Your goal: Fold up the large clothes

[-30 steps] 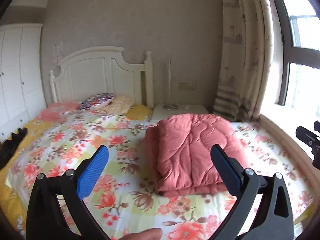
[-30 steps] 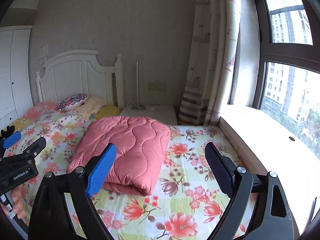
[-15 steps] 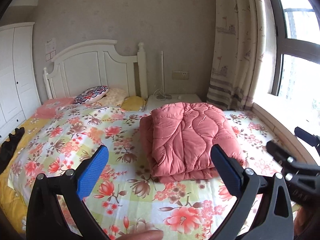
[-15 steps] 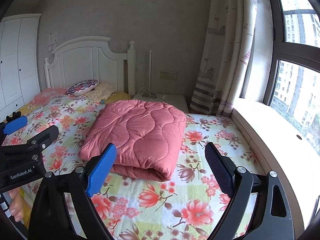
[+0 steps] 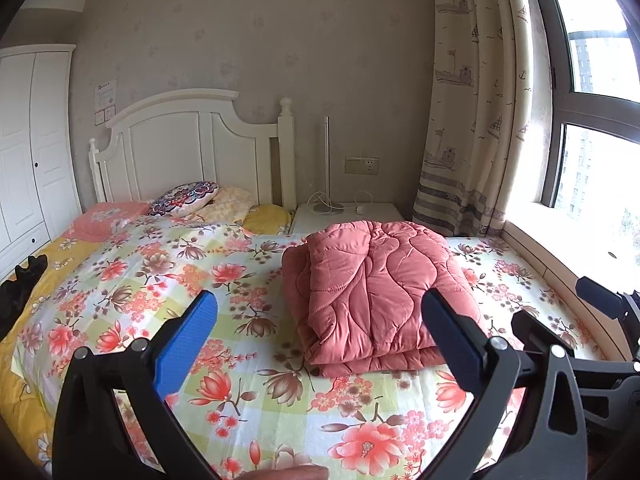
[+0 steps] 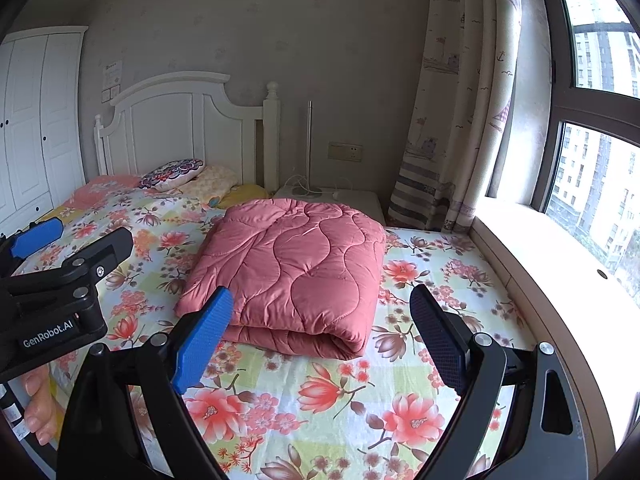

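Taking the quilt (image 5: 384, 292) as my landmark: it lies folded into a thick pink block on the bed (image 5: 132, 280), toward the window side, with the pillows (image 5: 184, 199) well beyond it to the left, against the headboard.

Left of the quilt, my left gripper (image 5: 320, 340) hangs over the floral sheet with its jaws wide apart and nothing between them; it has barely shifted in the last second. Over that same second both views have tipped down, so more of the sheet in front of the quilt shows now.

On the quilt's near-right side, my right gripper (image 6: 322, 340) has eased closer and a little lower, its jaws also spread with nothing in them; the quilt's rounded fold edge sits just beyond its tips, not touched (its left pad overlaps the quilt's corner only in the picture).

I judge the folding to be essentially finished: neat layers, no loose flaps in view. Both grippers look to be squaring up on it, perhaps for a final tidy or lift.
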`<state>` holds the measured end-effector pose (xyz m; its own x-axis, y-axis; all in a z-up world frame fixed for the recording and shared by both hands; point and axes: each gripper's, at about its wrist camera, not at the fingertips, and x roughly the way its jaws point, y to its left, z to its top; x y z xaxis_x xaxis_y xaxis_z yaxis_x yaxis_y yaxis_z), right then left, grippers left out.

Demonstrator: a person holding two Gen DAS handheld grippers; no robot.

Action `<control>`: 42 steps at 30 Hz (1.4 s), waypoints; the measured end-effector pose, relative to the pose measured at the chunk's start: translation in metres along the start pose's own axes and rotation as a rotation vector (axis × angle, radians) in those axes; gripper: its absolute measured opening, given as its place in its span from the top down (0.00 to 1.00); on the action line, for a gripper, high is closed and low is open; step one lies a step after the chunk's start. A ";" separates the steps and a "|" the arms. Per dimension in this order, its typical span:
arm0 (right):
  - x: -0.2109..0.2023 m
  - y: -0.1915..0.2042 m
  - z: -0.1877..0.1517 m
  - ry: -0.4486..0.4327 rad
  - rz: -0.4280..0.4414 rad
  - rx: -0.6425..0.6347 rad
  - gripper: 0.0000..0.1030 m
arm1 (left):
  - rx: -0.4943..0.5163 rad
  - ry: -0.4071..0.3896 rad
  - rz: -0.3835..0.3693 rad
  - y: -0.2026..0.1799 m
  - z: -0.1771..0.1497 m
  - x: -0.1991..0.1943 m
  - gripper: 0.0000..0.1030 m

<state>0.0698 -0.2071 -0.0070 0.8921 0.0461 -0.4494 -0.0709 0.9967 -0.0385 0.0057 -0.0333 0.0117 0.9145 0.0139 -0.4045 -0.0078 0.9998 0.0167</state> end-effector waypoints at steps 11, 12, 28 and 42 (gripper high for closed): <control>-0.002 0.004 0.000 -0.003 -0.013 -0.001 0.16 | -0.010 -0.001 -0.006 0.002 0.001 -0.001 0.02; -0.002 0.005 0.000 -0.005 -0.015 -0.003 0.16 | -0.011 -0.001 -0.009 0.003 0.001 -0.001 0.02; -0.002 0.004 0.000 -0.007 -0.012 -0.002 0.16 | -0.015 -0.004 -0.007 0.003 0.002 -0.003 0.02; -0.002 0.003 -0.001 -0.008 -0.008 -0.003 0.16 | -0.010 -0.009 0.005 0.001 0.004 -0.003 0.02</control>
<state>0.0672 -0.2045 -0.0069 0.8962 0.0386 -0.4420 -0.0651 0.9969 -0.0450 0.0043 -0.0325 0.0168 0.9181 0.0185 -0.3959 -0.0159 0.9998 0.0099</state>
